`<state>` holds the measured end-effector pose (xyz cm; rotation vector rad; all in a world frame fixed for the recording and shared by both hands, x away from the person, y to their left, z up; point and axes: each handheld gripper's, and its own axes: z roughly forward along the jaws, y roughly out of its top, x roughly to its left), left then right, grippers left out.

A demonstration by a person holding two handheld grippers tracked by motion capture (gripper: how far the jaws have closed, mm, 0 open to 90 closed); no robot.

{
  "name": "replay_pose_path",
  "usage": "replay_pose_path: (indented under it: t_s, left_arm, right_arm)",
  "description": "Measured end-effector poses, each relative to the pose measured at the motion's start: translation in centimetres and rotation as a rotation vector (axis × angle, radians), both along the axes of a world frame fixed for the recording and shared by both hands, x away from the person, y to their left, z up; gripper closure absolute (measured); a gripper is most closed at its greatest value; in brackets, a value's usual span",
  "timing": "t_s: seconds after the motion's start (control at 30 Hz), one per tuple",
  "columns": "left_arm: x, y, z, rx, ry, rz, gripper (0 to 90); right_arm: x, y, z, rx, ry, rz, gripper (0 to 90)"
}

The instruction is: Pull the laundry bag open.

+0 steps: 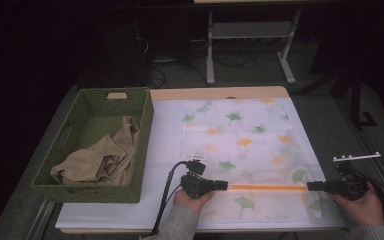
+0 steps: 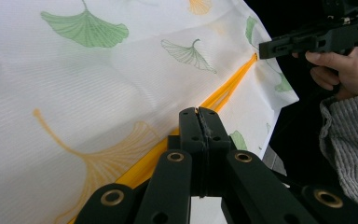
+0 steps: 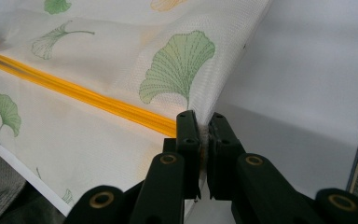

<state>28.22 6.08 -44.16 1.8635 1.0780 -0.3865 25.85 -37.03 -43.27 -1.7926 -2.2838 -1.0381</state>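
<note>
L gripper (image 1: 222, 185) jaws clamped on the orange zipper (image 1: 266, 187) at its L end; R gripper (image 1: 311, 186) pinches the mesh laundry bag (image 1: 240, 145) edge at the zipper's R end. Zipper runs taut btwn them. Green basket (image 1: 142, 145) w/ tan cloth (image 1: 102, 159) sits left of L gripper.

The table (image 1: 170, 130) is lit bright from above, and the room behind is dark. The close jaws look blurry.
</note>
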Motion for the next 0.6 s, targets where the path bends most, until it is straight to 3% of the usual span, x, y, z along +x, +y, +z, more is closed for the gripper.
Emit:
replay_pose_path:
  t_s: [0.6]
  left_arm:
    - [-0.5, 2.8, 0.1, 0.007, 0.000, 0.041, 89.9]
  right_arm:
    - [-0.1, 0.2, 0.3, -0.033, -0.012, -0.003, 84.5]
